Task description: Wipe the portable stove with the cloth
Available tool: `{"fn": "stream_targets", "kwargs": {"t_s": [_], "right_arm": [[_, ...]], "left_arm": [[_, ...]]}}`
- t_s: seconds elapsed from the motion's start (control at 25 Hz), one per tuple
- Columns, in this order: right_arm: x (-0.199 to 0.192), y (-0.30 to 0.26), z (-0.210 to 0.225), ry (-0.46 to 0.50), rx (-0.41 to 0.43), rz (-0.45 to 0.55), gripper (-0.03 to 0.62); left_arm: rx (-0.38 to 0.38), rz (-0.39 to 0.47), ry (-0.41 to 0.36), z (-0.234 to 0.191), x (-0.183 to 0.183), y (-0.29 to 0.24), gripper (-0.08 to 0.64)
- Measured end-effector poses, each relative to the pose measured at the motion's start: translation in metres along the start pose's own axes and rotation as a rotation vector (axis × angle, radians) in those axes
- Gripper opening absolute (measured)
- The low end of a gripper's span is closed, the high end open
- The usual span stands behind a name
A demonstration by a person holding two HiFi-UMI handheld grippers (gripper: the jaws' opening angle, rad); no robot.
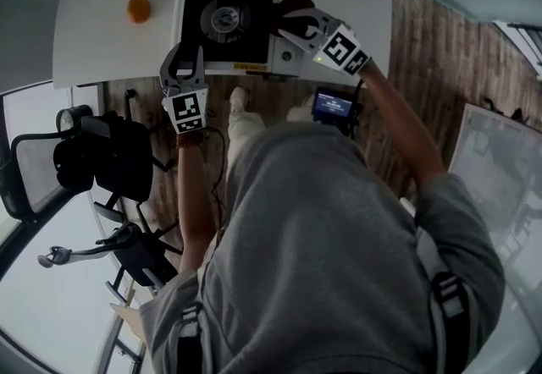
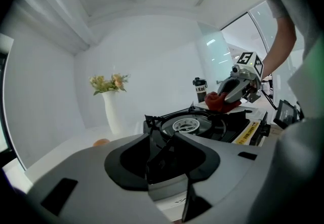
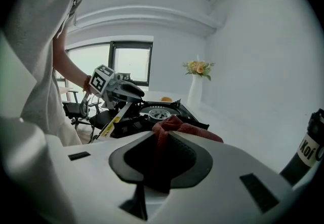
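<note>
Cloth (image 1: 294, 1) clamped in right claw (image 1: 290, 25) at right edge of stove (image 1: 227, 21), left claw (image 1: 186, 61) open, empty

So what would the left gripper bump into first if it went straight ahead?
Probably the portable stove, at its near edge. The left gripper points at it with nothing between, though depth is unclear.

A white table (image 1: 93, 42) stands on dark wooden flooring (image 1: 423, 68), a black office chair (image 1: 110, 162) beside it.
</note>
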State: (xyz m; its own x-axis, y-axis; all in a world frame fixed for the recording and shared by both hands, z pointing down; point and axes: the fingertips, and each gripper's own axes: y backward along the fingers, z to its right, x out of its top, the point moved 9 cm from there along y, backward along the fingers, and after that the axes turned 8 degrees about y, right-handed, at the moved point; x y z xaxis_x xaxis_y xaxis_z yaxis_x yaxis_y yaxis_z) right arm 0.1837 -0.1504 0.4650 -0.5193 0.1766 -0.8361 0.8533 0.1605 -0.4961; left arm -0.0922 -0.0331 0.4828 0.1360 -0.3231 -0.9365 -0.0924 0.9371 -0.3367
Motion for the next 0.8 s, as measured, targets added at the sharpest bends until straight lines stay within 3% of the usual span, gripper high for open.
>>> {"fn": "stream_targets", "kwargs": {"t_s": [0.44, 0.8], "right_arm": [[0.005, 0.009, -0.055, 0.132, 0.089, -0.003, 0.081], [0.005, 0.019, -0.073, 0.063, 0.184, 0.054, 0.081]], "left_arm": [[0.004, -0.014, -0.032, 0.002, -0.002, -0.002, 0.172], [-0.029, -0.04, 0.001, -0.001, 0.0, -0.002, 0.172]]}}
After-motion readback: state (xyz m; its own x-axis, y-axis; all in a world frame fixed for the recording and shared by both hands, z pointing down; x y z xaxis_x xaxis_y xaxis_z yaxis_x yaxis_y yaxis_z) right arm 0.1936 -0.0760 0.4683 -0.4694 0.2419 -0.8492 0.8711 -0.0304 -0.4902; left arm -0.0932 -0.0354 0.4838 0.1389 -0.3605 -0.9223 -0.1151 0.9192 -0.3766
